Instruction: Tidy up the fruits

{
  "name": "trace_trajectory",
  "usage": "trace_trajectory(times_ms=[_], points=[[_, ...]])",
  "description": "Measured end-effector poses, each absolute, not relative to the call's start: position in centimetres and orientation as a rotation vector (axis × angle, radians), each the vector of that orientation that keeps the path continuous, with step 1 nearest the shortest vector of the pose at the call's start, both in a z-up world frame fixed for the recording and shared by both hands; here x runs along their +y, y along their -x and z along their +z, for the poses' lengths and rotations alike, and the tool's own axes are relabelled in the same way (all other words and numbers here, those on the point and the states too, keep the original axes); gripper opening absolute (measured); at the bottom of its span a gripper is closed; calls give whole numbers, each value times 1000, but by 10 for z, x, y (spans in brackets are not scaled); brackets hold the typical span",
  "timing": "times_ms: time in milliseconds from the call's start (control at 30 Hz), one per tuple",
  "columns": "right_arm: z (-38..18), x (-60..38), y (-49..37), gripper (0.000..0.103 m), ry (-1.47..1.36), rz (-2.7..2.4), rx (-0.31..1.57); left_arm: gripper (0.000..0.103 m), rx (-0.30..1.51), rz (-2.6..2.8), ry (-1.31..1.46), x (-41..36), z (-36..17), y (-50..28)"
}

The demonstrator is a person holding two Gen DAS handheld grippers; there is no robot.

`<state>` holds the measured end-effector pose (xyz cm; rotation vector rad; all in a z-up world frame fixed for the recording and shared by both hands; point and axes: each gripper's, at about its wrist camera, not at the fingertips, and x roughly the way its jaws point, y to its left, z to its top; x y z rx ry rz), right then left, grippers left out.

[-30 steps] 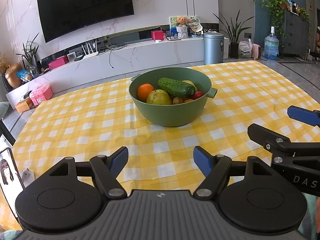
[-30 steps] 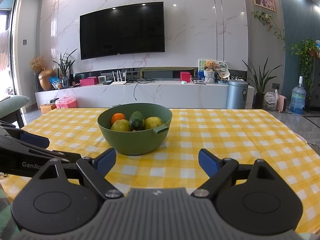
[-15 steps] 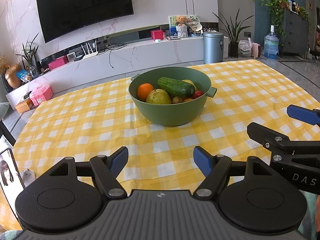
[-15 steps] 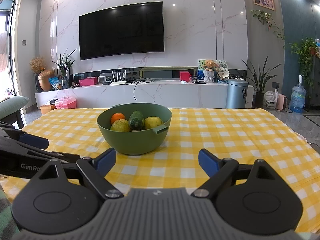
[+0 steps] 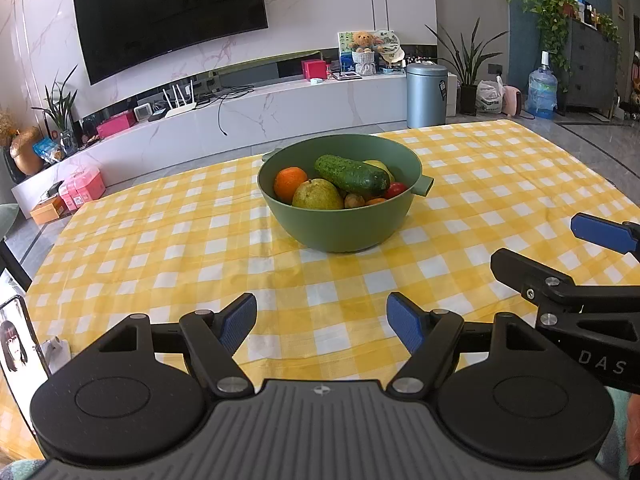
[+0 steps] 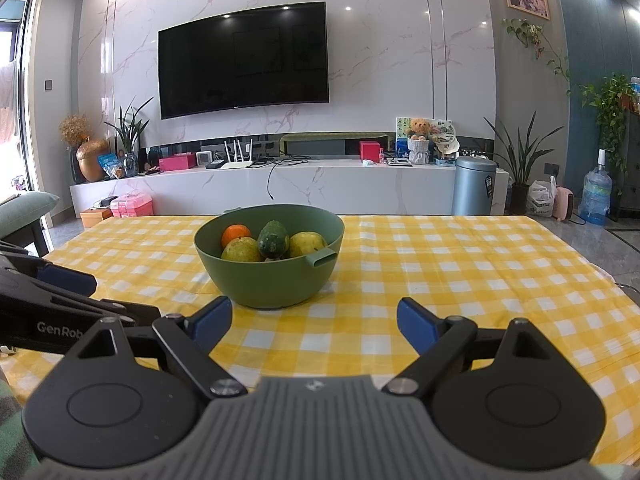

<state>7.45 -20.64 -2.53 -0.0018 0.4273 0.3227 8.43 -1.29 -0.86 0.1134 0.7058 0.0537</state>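
A green bowl [image 5: 340, 228] [image 6: 272, 280] stands in the middle of the yellow checked tablecloth [image 5: 160, 248]. In it lie a cucumber [image 5: 352, 176], an orange [image 5: 290, 180], a yellow-green pear [image 5: 318, 196], a red tomato [image 5: 395, 190] and small brown fruits. My left gripper [image 5: 322, 322] hovers open over the cloth, well short of the bowl, nothing between its blue pads. My right gripper [image 6: 314, 322] is open too, empty, in front of the bowl. Each gripper shows at the edge of the other's view.
The tablecloth [image 6: 460, 280] spreads wide to the right and left of the bowl. Beyond the table's far edge are a white TV bench [image 6: 320, 188], a grey bin [image 6: 474, 186] and a water bottle [image 6: 596, 196]. A phone on a stand [image 5: 14, 344] is at the near left.
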Motion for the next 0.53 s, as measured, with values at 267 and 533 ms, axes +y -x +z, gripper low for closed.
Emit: trace_trajectory(times_ms=[267, 533], points=[[-27, -205, -74, 86, 3, 323, 431, 87, 711, 47, -114, -13, -9, -84], [-30, -201, -74, 86, 6, 323, 439, 87, 710, 43, -116, -13, -8, -84]])
